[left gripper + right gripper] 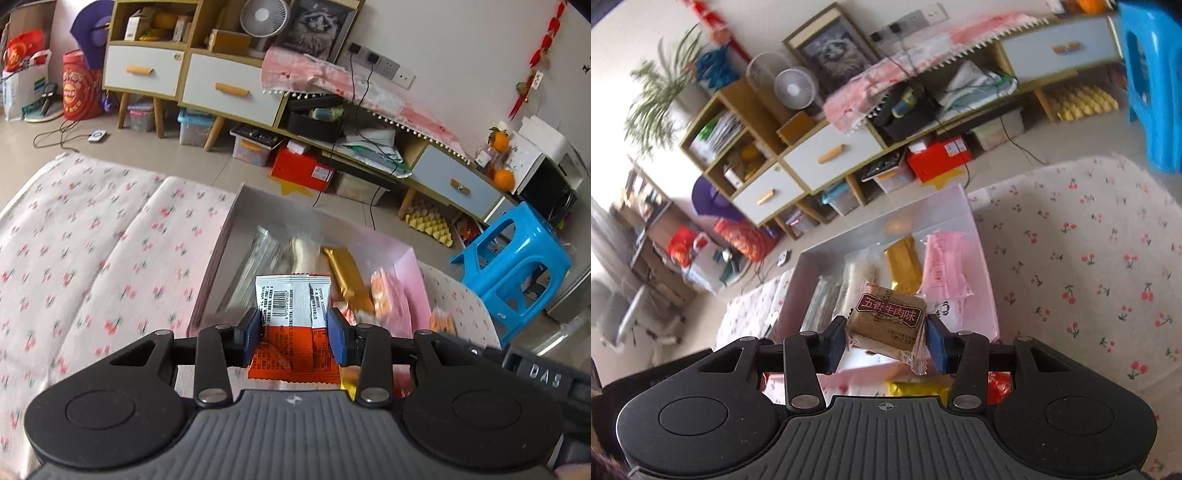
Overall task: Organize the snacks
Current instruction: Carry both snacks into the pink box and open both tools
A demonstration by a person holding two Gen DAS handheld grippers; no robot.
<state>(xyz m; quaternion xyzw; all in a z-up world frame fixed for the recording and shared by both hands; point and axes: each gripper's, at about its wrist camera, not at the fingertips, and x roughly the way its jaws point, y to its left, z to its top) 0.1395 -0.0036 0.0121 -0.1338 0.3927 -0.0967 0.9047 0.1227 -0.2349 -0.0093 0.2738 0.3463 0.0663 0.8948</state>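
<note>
The left gripper [294, 334] has its jaws closed partway on an orange-and-white snack packet [293, 325], pinched at its sides and held upright over the near end of the pink box [406, 258]. The right gripper [886, 341] is likewise clamped on a square brown snack pack [886, 321], tilted, above the same box.

The sorting looks well under way. The box, which sits on the cherry-print cloth [92, 240], already holds a gold bar [347, 275], clear-wrapped sticks [258, 254] along its left wall and pink packets [391, 299] toward its right wall. Still out are the two held packs and at least one orange-flecked packet [441, 321] lying on the cloth just beside the box's right wall; more may sit near the box's near edge, though the gripper bodies hide that part.

The box walls stand low and open-topped, so both packs can drop in from above. Free floor seems scarce; the near end looks least crowded. The cloth on either side is bare.
</note>
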